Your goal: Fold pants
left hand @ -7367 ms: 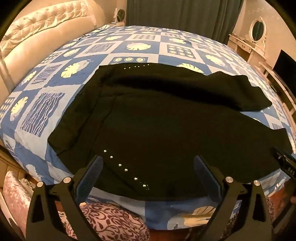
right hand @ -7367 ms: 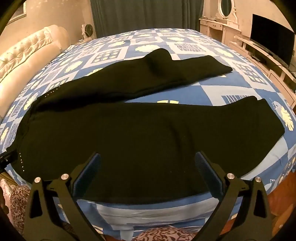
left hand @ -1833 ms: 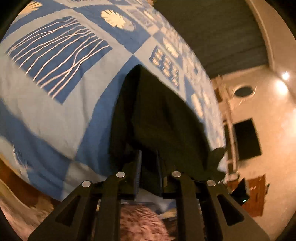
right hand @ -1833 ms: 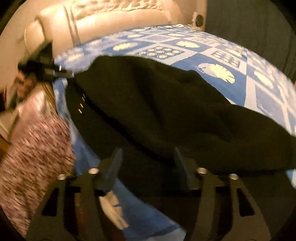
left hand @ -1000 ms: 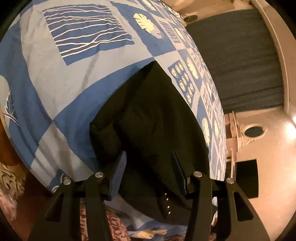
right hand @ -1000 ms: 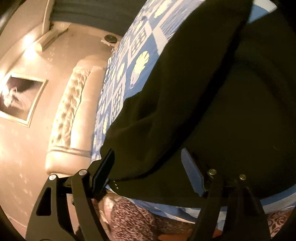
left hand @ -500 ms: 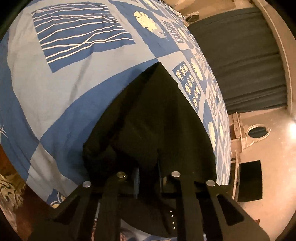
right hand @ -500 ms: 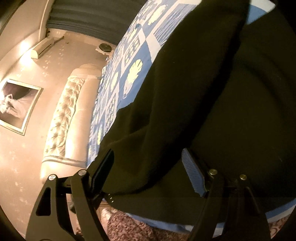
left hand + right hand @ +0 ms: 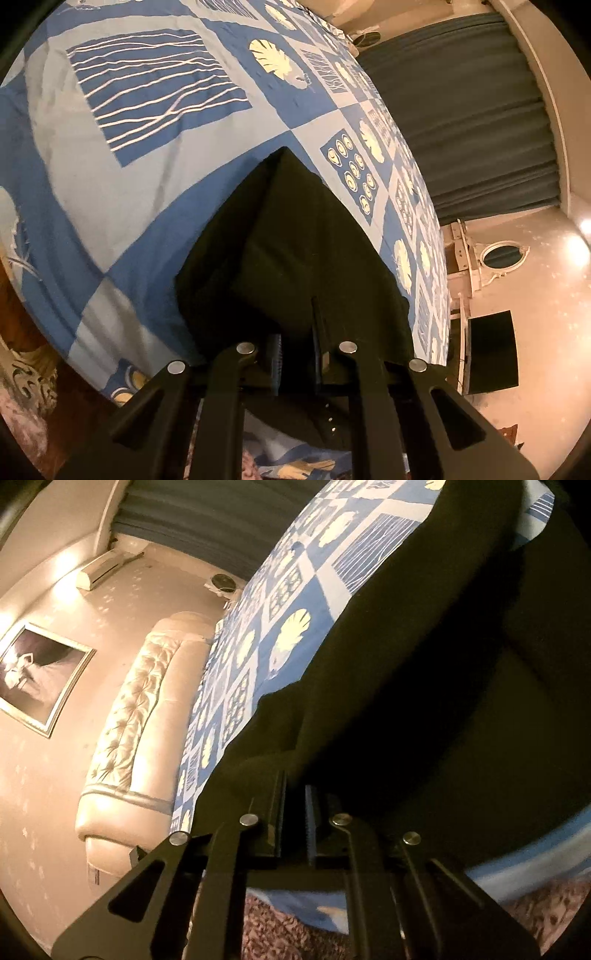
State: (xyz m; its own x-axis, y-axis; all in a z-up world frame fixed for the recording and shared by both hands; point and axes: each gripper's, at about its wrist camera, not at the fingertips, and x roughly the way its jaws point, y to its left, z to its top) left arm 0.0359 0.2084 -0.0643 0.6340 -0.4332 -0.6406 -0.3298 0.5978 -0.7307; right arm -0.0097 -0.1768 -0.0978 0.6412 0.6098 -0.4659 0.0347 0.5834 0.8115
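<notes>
In the left wrist view, the left half of the frame is bare bedspread, a smooth blue and pale patchwork printed with wavy white lines and cream leaf shapes, running down to the bed's curved edge at lower left, where a dark patterned floor shows. The black pants lie in the centre as a wedge whose point aims toward the upper middle, with a second layer folded over the first, its edge running down the left of the wedge. The left gripper sits at the bottom centre, its two fingers drawn close together and clamped on the near edge of the matte, soft-looking cloth. To the right hang pleated dark curtains, and below them stand an oval mirror and a dark screen. In the right wrist view, a framed picture and a tufted cream headboard fill the left; the patterned bedspread runs diagonally up the middle; the pants cover the right half in heavy dark folds, reaching the bed's near edge. The right gripper, at bottom centre, has its ribbed fingers nearly together, pinching a fold of the fabric.
</notes>
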